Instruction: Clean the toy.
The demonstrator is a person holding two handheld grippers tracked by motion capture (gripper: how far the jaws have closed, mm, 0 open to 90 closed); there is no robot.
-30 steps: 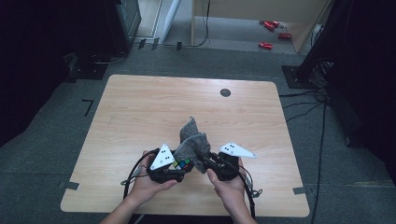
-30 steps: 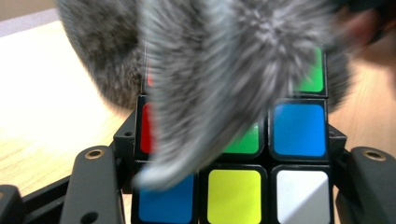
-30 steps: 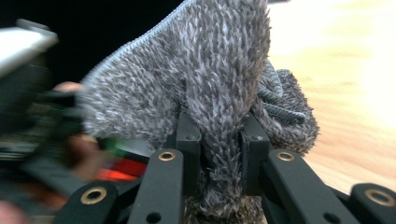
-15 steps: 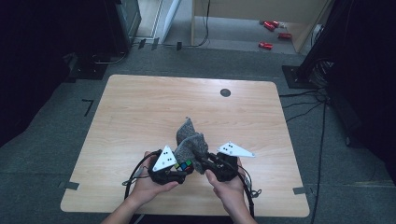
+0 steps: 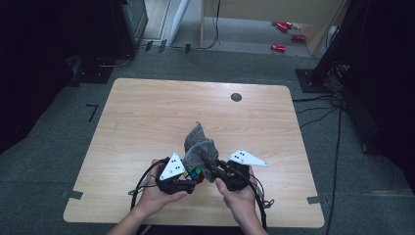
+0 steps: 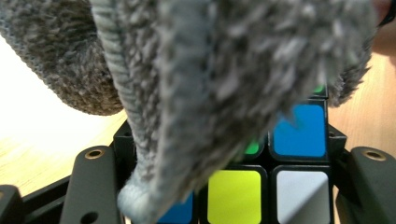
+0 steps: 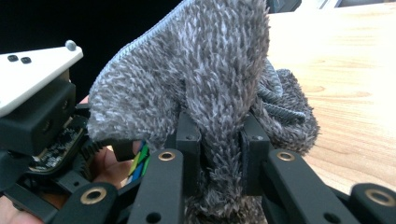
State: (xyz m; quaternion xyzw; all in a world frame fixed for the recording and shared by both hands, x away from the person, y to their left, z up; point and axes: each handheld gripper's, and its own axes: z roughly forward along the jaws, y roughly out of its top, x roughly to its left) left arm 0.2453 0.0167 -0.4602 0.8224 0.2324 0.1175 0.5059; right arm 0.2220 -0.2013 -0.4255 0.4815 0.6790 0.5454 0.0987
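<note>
Change since earlier frame: both hands hold the same place near the front edge of the bench (image 5: 147, 107); the grey cloth (image 5: 199, 147) stands a little differently above them, otherwise no shift.
Left gripper (image 5: 188, 177): held in the person's left hand (image 5: 156, 193), jaws pressed onto the puzzle cube (image 5: 193, 173) from both sides; in the left gripper view the cube (image 6: 261, 186) sits between the two black jaws with blue, yellow, white and green tiles showing.
Right gripper (image 5: 215, 172): held in the right hand (image 5: 240, 200), jaws pinching a fold of the grey cloth; in the right gripper view the fold (image 7: 219, 116) runs down between the two jaws.
Grey cloth: bunched, rising above both grippers; draped over the top of the cube, covering most of its upper face in the left gripper view (image 6: 210, 79).
Puzzle cube: above the near edge of the bench, between the two hands, touching the cloth.
Bench: light wood, with a dark round spot (image 5: 236, 97) near the far edge.
Floor: grey; red objects (image 5: 286, 34) lie well beyond the bench.
</note>
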